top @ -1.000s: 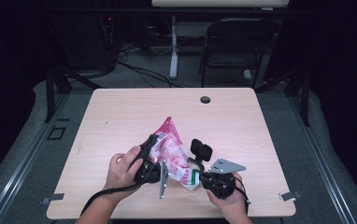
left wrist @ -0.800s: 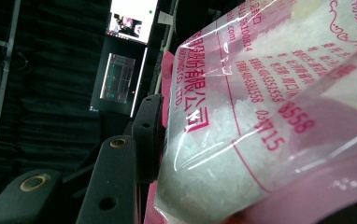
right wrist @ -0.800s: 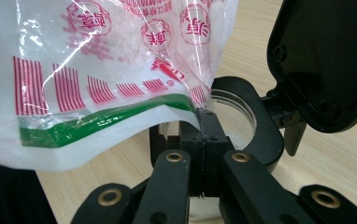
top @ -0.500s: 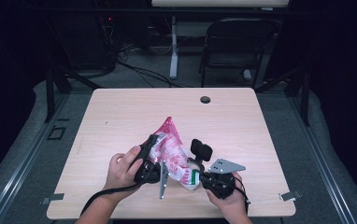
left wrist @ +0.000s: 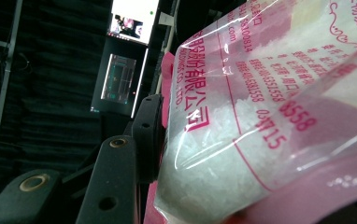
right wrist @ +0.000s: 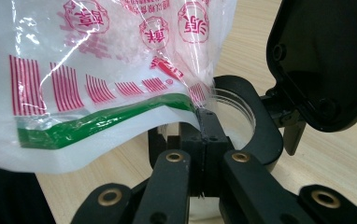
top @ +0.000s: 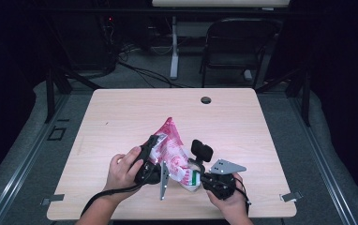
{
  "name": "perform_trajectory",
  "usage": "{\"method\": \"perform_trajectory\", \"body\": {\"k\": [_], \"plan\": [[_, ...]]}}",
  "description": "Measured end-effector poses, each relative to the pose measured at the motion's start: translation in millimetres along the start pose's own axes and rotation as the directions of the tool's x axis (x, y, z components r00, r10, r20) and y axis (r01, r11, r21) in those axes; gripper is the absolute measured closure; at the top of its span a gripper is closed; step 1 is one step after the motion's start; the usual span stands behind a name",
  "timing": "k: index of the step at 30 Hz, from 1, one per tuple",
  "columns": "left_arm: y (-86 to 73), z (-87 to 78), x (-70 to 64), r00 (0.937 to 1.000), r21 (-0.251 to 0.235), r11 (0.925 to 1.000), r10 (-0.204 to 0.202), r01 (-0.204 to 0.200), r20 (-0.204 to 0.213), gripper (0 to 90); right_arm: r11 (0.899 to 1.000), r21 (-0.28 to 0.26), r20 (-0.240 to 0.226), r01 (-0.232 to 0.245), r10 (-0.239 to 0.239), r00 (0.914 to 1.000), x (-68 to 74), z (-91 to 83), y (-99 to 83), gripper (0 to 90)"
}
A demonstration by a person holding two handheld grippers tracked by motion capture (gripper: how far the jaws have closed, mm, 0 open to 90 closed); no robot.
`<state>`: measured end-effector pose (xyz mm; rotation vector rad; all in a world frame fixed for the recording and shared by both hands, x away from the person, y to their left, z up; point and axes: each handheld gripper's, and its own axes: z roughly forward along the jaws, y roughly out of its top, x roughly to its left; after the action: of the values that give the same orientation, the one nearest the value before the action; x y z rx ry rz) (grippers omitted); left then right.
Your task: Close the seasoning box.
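We see almost no change over the last second. Our right hand (top: 227, 197) and right gripper (top: 197, 169) have slipped very slightly toward the table's near edge, while the pink bag's (top: 170, 145) peak has not shifted.

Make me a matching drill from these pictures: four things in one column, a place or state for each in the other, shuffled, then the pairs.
Things:
1. bag
2. left hand-held gripper
3. right hand-held gripper
4. round hole

Places or states:
A. in the tabletop near its far edge
B. shut on the bag's lower corner
C. pink and white, tip pointing up
D. clamped on the bag's side

Pairs: 1-C, 2-D, 3-B, 4-A
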<state>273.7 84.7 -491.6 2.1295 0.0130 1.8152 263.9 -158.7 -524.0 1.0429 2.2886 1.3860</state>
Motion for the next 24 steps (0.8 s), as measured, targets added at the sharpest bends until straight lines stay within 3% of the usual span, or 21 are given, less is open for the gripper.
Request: {"method": "perform_trajectory", "body": {"k": [24], "plan": [[1.2, -1.2, 1.4, 0.9999, -0.007, 1.0000, 0.005, -0.005, -0.010, 61.1, 1.000, 0.001, 0.001, -0.001, 0.001, 1.0000, -0.5, 0.5, -0.5, 90.0]]}}
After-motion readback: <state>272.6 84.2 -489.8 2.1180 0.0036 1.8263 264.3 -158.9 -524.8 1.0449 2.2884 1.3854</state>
